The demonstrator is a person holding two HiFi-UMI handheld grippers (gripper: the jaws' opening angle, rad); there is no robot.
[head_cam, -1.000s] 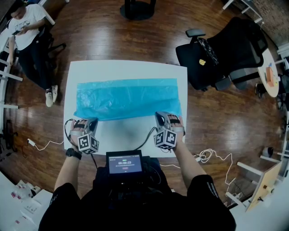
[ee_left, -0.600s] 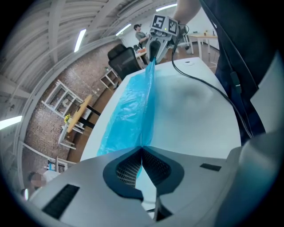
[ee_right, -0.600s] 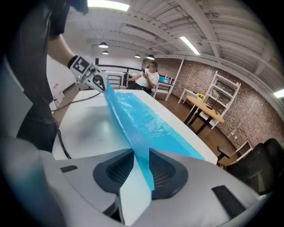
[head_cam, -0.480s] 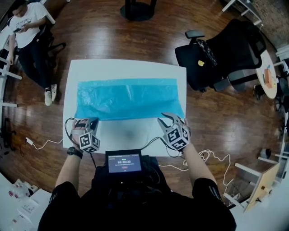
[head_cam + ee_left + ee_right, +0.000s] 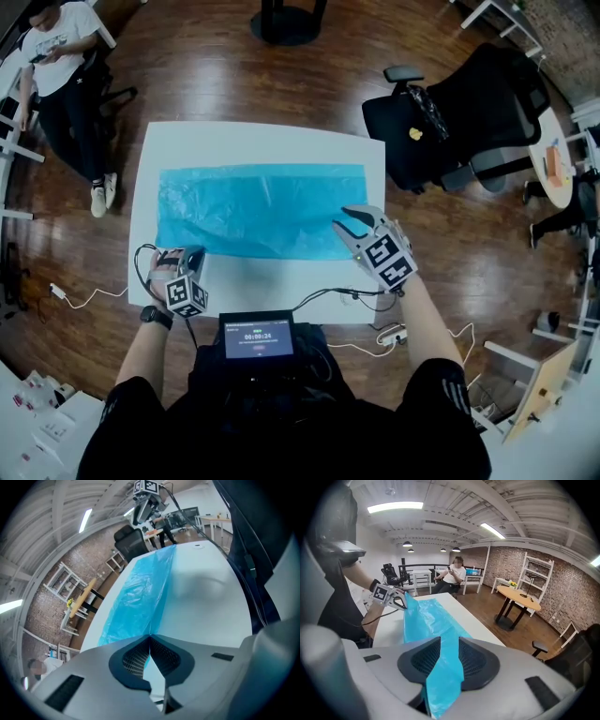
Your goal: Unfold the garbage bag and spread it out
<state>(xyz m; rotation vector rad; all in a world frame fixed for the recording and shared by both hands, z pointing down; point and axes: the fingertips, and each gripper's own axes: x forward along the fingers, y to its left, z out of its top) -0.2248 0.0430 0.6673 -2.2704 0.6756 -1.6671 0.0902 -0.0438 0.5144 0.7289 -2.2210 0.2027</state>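
The right gripper (image 5: pixel 345 220) has been lifted off the table (image 5: pixel 262 286) and carried over the near right corner of the bag (image 5: pixel 258 208). Its jaws have just been opening, and blue film lies slack between the spread pads. The near left corner is pinched by the left gripper (image 5: pixel 187 253). That corner is best held steady while the right side is regripped and drawn out gently.
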